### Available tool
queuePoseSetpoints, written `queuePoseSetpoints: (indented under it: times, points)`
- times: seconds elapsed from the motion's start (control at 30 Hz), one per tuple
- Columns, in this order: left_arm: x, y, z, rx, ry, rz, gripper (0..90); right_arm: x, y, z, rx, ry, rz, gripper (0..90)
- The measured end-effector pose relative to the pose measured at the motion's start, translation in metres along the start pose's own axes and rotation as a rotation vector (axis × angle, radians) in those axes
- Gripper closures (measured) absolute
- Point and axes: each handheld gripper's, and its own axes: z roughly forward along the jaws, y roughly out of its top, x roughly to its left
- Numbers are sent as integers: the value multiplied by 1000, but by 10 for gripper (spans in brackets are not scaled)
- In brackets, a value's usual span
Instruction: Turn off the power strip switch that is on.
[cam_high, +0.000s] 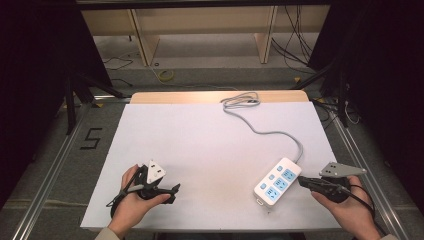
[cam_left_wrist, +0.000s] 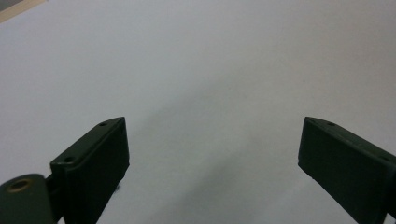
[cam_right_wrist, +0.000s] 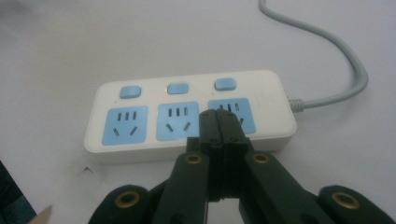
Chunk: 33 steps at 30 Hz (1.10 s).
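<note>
A white power strip (cam_high: 278, 181) with three blue sockets and three blue switches lies at the table's front right; its grey cable (cam_high: 260, 131) runs to the far edge. My right gripper (cam_high: 302, 181) sits just right of the strip, pointing at it. In the right gripper view its jaws are pressed together with nothing between them, the right gripper (cam_right_wrist: 218, 114) hovering before the strip (cam_right_wrist: 154, 95) at its cable-end socket. My left gripper (cam_high: 172, 191) rests at the front left, far from the strip. Its jaws stand wide apart over bare white table, the left gripper (cam_left_wrist: 212, 149) holding nothing.
The white table top (cam_high: 200, 145) has a wooden strip (cam_high: 215, 96) along its far edge. The coiled cable end (cam_high: 240, 101) lies there. Metal frame rails run down both sides, and a "5" mark (cam_high: 91, 138) is on the floor at left.
</note>
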Motion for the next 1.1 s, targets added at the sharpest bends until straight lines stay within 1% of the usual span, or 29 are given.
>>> queuePoseSetpoints:
  times: [0.17, 0.3, 0.43, 0.6, 0.73, 1.1]
  points:
    - [0, 1, 0, -5, 0, 4, 88, 0, 8, 6, 8, 5, -11, 900]
    - [0, 1, 0, -14, -5, -6, 91, 2, 13, 14, 23, 19, -19, 900]
    - [0, 2, 0, -21, -6, -14, 92, 3, 16, 15, 23, 27, -19, 900]
    - [-1, 1, 0, -21, -5, -13, 97, 4, 18, 17, 30, 37, -17, 900]
    - [-1, 1, 0, -21, -3, -12, 99, 5, 22, 21, 34, 44, -24, 900]
    - [0, 2, 0, -25, -4, -13, 101, 5, 29, 28, 49, 49, -28, 900]
